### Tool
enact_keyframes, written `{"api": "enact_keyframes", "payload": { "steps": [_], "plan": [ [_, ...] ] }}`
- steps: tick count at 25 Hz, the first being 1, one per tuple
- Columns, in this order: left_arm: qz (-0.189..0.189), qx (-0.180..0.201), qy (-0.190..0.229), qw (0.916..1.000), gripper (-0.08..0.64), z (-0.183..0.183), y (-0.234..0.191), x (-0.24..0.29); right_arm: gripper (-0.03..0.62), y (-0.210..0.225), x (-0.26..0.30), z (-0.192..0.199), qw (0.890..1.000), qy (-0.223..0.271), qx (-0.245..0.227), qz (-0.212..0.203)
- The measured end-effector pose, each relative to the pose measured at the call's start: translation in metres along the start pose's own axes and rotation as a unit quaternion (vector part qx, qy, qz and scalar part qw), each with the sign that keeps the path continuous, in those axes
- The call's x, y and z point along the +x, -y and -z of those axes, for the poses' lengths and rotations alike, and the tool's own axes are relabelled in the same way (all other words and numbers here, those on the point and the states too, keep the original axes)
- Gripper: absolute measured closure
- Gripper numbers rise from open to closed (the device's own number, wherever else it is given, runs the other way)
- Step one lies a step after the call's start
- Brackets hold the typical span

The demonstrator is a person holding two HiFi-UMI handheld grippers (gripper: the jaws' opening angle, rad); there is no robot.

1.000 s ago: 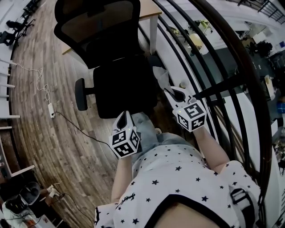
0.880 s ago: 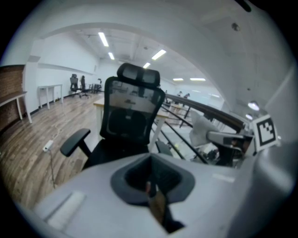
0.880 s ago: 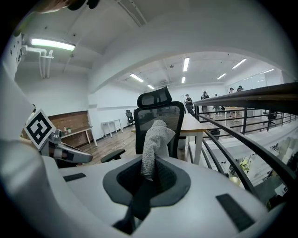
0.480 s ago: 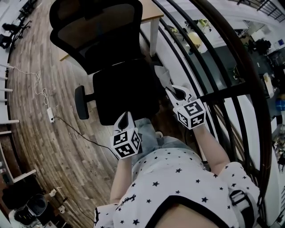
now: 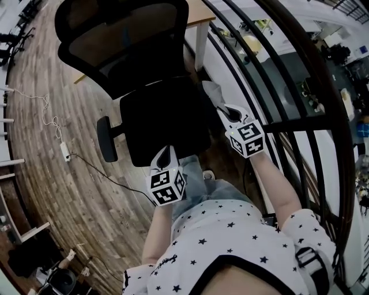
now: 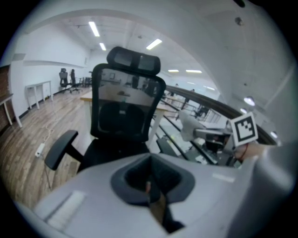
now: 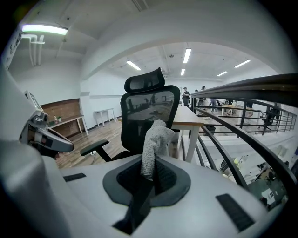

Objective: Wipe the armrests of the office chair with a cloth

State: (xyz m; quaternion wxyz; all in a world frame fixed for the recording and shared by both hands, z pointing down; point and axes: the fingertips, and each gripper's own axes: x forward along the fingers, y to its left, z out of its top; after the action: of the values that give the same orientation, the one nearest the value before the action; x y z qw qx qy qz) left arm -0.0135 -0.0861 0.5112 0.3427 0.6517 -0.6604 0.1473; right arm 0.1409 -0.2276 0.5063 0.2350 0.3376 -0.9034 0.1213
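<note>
A black office chair (image 5: 161, 115) with a mesh back stands in front of me. Its left armrest (image 5: 106, 138) sticks out over the wooden floor; the right armrest (image 6: 166, 148) is a dark bar below the cloth. My right gripper (image 5: 226, 110) is shut on a grey cloth (image 5: 210, 93), which stands up from its jaws (image 7: 156, 139) at the seat's right side. My left gripper (image 5: 165, 157) hovers at the seat's front edge, jaws together with nothing between them (image 6: 150, 188).
A curved black railing (image 5: 277, 80) runs close on the right, with a lower level beyond it. A wooden desk (image 5: 199, 14) stands behind the chair. A white power strip (image 5: 64, 151) and cables lie on the floor to the left.
Both grippers edged forward toward the chair; the right one carried the cloth a little further along the seat's right side. The head view shifted slightly.
</note>
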Motion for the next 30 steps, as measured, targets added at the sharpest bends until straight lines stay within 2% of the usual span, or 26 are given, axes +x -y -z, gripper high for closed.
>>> {"api": "enact_keyframes", "payload": {
  "steps": [8,17,23,30],
  "plan": [
    [0.010,0.005,-0.015,0.9998,0.554,-0.006,-0.008,0.021,0.562,0.024,0.042,0.010,0.999,-0.027,-0.015,0.006],
    [0.018,0.007,-0.035,0.9992,0.554,-0.003,-0.015,0.041,0.563,0.052,0.087,0.025,0.996,-0.070,-0.056,0.014],
    [0.020,0.004,-0.043,0.9989,0.554,-0.001,-0.021,0.055,0.563,0.071,0.119,0.040,0.990,-0.097,-0.095,0.023],
    [0.020,0.001,-0.055,0.9983,0.554,0.006,-0.025,0.065,0.563,0.086,0.149,0.051,0.977,-0.142,-0.156,0.033]
  ]
}}
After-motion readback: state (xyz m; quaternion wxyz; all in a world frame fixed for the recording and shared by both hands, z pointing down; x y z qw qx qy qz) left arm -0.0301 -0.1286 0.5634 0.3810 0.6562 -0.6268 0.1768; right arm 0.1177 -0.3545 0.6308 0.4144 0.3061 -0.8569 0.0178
